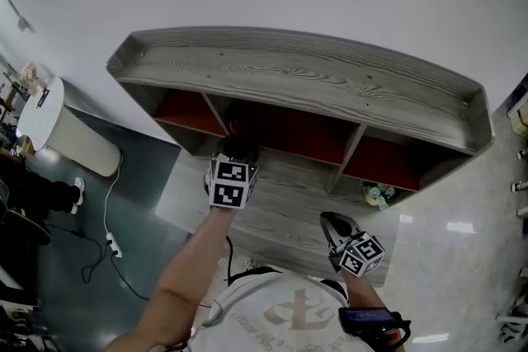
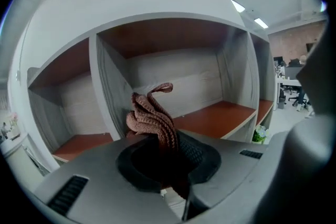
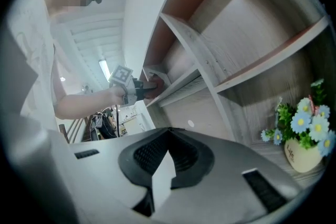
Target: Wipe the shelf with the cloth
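The grey wooden shelf (image 1: 297, 74) has red-brown compartments (image 2: 220, 115) under its top board. My left gripper (image 1: 235, 151) reaches in at the divider between the left and middle compartments. It is shut on a bunched brown knitted cloth (image 2: 153, 119), which sticks up out of the jaws just in front of the divider (image 2: 107, 89). The right gripper view shows the same cloth (image 3: 153, 84) at the shelf's edge. My right gripper (image 1: 337, 225) hangs back over the lower board, shut with nothing in it (image 3: 168, 136).
A small pot of blue and white flowers (image 3: 307, 134) stands in the lower right compartment (image 1: 378, 194). A white round bin (image 1: 58, 128) and a cable with a power strip (image 1: 109, 241) lie on the floor at the left.
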Demonstrator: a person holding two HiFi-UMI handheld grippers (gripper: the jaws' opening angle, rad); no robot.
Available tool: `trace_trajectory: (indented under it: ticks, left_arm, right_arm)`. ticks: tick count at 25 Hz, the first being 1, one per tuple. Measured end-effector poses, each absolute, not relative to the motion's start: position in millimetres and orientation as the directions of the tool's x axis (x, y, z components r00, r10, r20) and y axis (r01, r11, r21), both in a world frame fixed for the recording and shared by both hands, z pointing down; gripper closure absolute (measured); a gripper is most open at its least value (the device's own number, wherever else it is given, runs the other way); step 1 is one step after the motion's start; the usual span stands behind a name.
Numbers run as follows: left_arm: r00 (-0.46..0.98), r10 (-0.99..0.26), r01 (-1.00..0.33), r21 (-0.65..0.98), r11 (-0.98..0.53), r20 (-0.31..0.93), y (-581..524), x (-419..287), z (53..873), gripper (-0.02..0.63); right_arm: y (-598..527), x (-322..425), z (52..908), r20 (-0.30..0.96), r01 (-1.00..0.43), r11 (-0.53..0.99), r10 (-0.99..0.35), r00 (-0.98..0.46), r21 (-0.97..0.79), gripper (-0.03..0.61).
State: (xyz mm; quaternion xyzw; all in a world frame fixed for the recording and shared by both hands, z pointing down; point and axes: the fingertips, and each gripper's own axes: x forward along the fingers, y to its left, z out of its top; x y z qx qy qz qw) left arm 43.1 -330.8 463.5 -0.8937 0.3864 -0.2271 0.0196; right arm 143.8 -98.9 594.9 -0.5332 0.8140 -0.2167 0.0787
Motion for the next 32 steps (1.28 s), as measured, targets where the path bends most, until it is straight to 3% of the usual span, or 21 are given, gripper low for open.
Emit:
trace_trajectory:
  ticks: [12, 32]
  left_arm:
    - [0.423, -0.734, -0.766, -0.223, -0.603, 0.532, -380.8, 64.2, 488.1, 0.548]
    - [0.530, -0.599, -0.692, -0.102, -0.715, 0.600, -362.8, 116.9, 490.1, 0.552]
  right_arm:
    - [-65.4, 200.5, 594.1, 0.083, -0.854, 0.295, -0.928, -0.362, -0.429, 0.574]
    - [-43.6, 238.2, 600.2, 0.082, -0.865, 0.256, -0.944, -0.320, -0.432, 0.574]
